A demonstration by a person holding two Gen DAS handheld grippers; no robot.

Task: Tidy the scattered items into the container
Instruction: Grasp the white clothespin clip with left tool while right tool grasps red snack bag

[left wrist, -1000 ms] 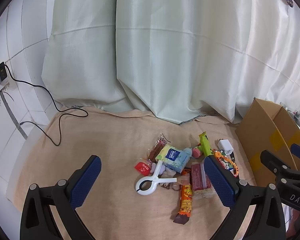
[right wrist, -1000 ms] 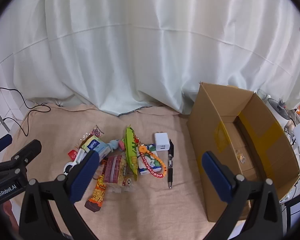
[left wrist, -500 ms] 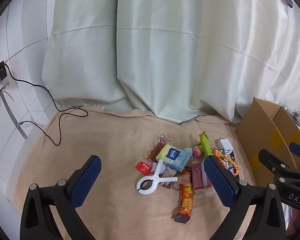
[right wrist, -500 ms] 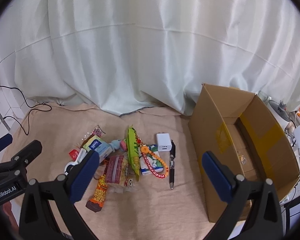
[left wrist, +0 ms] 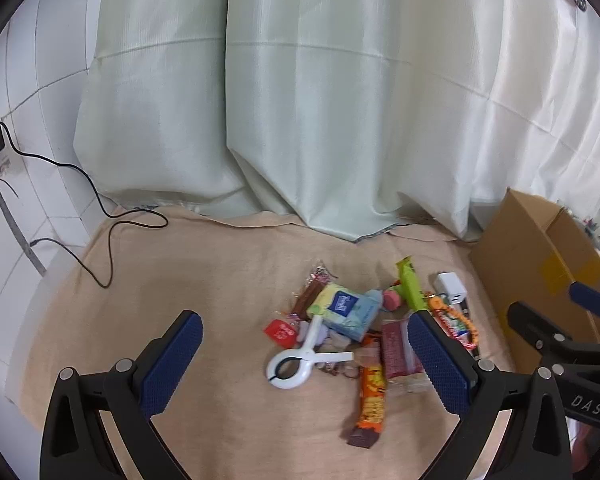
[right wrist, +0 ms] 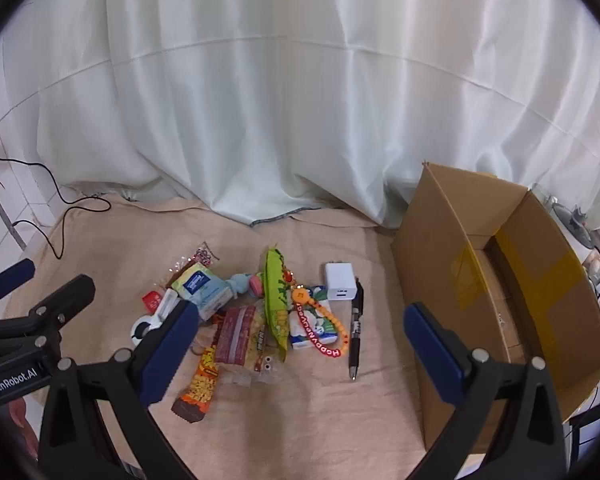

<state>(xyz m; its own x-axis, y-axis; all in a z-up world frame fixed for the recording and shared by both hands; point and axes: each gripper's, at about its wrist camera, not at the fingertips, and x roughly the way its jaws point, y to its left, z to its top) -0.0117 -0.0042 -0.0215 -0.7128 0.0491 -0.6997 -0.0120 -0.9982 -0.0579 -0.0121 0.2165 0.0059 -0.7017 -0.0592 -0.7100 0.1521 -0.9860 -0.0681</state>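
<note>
Left-wrist view first: a black cable [left wrist: 100,208] trailed from a wall socket onto the beige cloth [left wrist: 180,272] at the far left. The left gripper [left wrist: 306,354] hung above the cloth with its blue pads [left wrist: 172,354] spread wide and nothing between them. Just ahead lay the heap of scattered items: a red sachet [left wrist: 278,331] touching a white clamp [left wrist: 300,356], a pale blue tissue pack [left wrist: 346,308] resting over the clamp's handle, an orange snack bar [left wrist: 370,400] pointing toward the camera, a dark red packet [left wrist: 398,350] beside it, then a green wrapper [left wrist: 410,286] and a white charger [left wrist: 452,288]. The cardboard box [left wrist: 536,256] stood at the right edge of the cloth, apart from the heap.

From the right-wrist view, the right gripper [right wrist: 300,350] was likewise spread wide and empty above the cloth [right wrist: 300,420]. Right of the green wrapper [right wrist: 275,300] an orange bead chain [right wrist: 324,330] lay across a small printed pack [right wrist: 310,326], the charger [right wrist: 339,281] sat just beside a black pen [right wrist: 355,332], and the box [right wrist: 432,272] stood open-topped with yellow tape inside.
</note>
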